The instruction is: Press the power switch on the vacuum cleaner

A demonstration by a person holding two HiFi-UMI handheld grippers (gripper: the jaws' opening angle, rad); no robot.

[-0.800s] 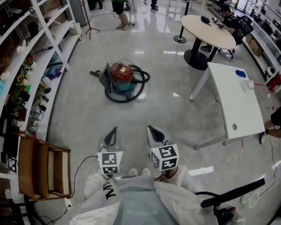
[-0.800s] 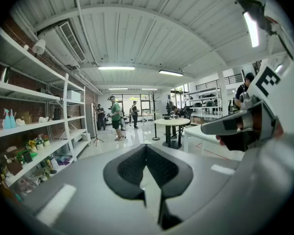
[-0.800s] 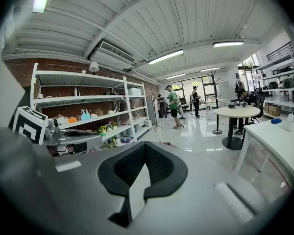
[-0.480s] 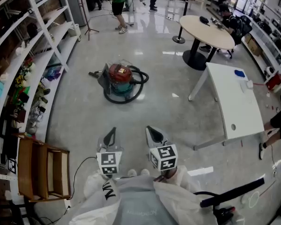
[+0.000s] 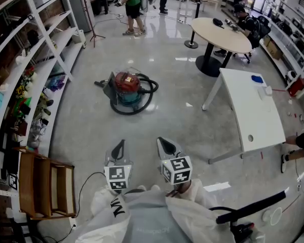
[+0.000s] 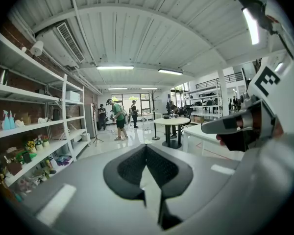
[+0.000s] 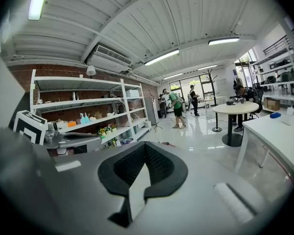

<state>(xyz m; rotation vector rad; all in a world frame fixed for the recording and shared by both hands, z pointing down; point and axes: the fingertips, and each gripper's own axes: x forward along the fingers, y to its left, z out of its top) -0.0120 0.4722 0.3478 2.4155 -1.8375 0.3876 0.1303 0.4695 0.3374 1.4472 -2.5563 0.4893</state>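
Observation:
The vacuum cleaner point(image 5: 126, 91) is a red-topped, teal-bodied canister with a black hose coiled round it. It stands on the grey floor, far ahead of both grippers in the head view. My left gripper point(image 5: 121, 144) and right gripper point(image 5: 162, 142) are held close to my body, side by side, pointing forward. Each has its jaws closed together with nothing between them. The left gripper point(image 6: 146, 149) and the right gripper point(image 7: 146, 147) views look across the room, and the vacuum cleaner is hidden in both.
White shelving point(image 5: 35, 70) lines the left wall, with a wooden crate point(image 5: 45, 184) by its near end. A white rectangular table point(image 5: 253, 110) and a round table point(image 5: 225, 33) stand to the right. People point(image 5: 129, 4) move at the far end. A black cable point(image 5: 88, 178) lies near my feet.
The vacuum cleaner sits slightly further left and higher in the head view. The person in green has walked on. Both grippers keep their pose.

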